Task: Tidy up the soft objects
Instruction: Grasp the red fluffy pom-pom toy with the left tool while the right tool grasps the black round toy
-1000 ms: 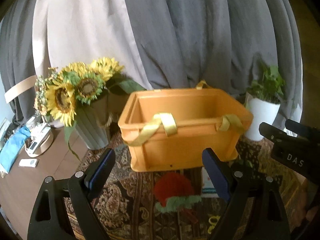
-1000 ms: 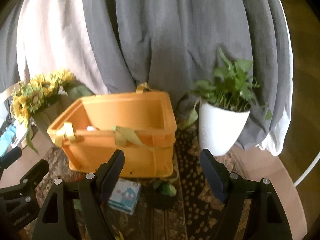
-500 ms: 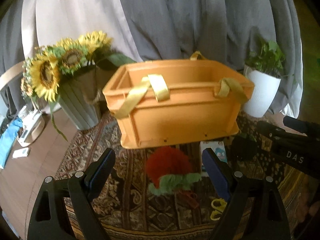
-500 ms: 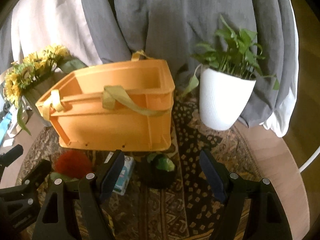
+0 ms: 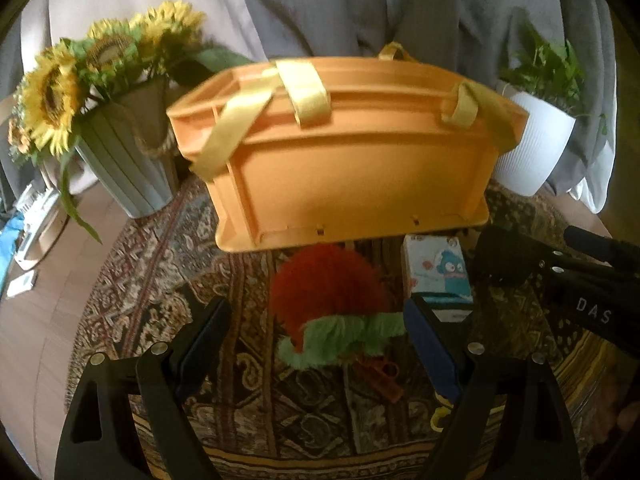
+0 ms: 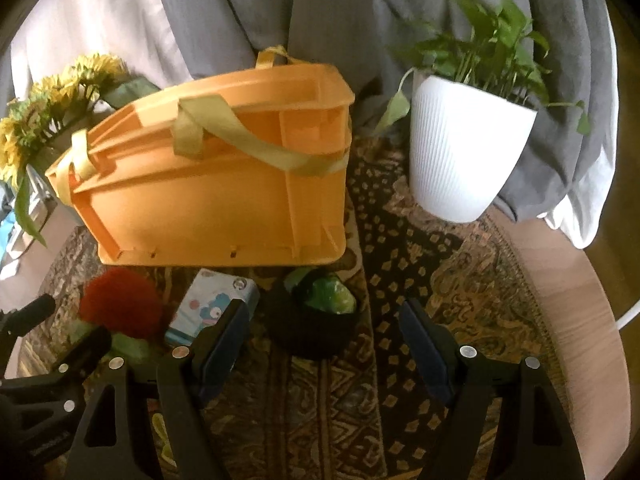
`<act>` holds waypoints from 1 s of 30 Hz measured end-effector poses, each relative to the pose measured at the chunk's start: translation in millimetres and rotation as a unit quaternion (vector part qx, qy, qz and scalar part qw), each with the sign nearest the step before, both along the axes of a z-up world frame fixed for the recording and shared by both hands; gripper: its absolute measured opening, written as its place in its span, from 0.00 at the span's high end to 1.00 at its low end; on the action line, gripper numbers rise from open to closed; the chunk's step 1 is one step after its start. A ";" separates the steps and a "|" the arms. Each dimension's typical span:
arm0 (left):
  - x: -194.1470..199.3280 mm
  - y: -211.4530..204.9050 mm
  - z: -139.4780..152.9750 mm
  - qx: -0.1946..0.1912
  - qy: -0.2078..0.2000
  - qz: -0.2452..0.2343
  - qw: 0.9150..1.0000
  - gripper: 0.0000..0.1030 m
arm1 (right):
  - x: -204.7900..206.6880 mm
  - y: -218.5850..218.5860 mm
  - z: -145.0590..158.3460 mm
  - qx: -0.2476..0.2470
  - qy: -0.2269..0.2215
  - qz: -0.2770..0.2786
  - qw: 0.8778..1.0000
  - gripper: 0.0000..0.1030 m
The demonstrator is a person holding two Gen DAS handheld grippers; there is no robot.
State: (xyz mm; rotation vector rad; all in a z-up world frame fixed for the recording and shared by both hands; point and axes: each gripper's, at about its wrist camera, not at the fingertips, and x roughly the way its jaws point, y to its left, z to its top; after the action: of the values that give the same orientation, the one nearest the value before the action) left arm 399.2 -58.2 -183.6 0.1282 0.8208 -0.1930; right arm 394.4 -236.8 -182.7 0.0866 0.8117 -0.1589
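An orange crate (image 5: 352, 152) (image 6: 224, 184) with yellow-green strap handles stands on a patterned rug. In front of it lie a fluffy red plush with a green frill (image 5: 328, 300) (image 6: 120, 308), a small pack printed with a blue cartoon figure (image 5: 436, 276) (image 6: 212, 308), and a black and green soft toy (image 6: 320, 316). My left gripper (image 5: 316, 340) hovers open just above the red plush, with nothing between its fingers. Open too, my right gripper (image 6: 324, 336) hangs over the black and green toy. The right gripper's black body shows at the right edge of the left wrist view.
A grey pot of sunflowers (image 5: 128, 160) stands left of the crate and a white pot with a green plant (image 6: 460, 160) to its right. Grey and white curtains hang behind. Small orange and yellow items (image 5: 380, 376) lie on the rug (image 6: 460, 292) near the red plush.
Both grippers have sunk and tipped downward toward the rug. The crate has slid up in both views, and the toys in front of it have come into full sight. The jaws stay equally wide.
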 end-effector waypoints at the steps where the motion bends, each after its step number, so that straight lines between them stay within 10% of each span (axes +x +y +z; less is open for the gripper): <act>1: 1.3 -0.3 -2.7 -0.001 0.004 0.000 1.000 0.14 | 1.3 -0.3 -2.3 0.002 0.003 0.000 1.000 0.24; 19: 25.2 -8.0 -33.8 -0.001 0.041 -0.001 0.999 0.23 | 26.5 -6.2 -30.4 0.013 0.024 0.006 1.000 0.24; 30: 34.8 -4.2 -44.3 -0.029 0.066 -0.009 0.997 0.55 | 35.6 -1.5 -35.2 0.022 0.025 0.028 0.999 0.33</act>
State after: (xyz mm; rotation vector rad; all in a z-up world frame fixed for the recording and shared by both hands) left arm 434.1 -62.4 -227.9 0.0686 0.9456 -0.2449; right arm 430.1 -238.3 -217.9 0.1012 0.8673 -0.0917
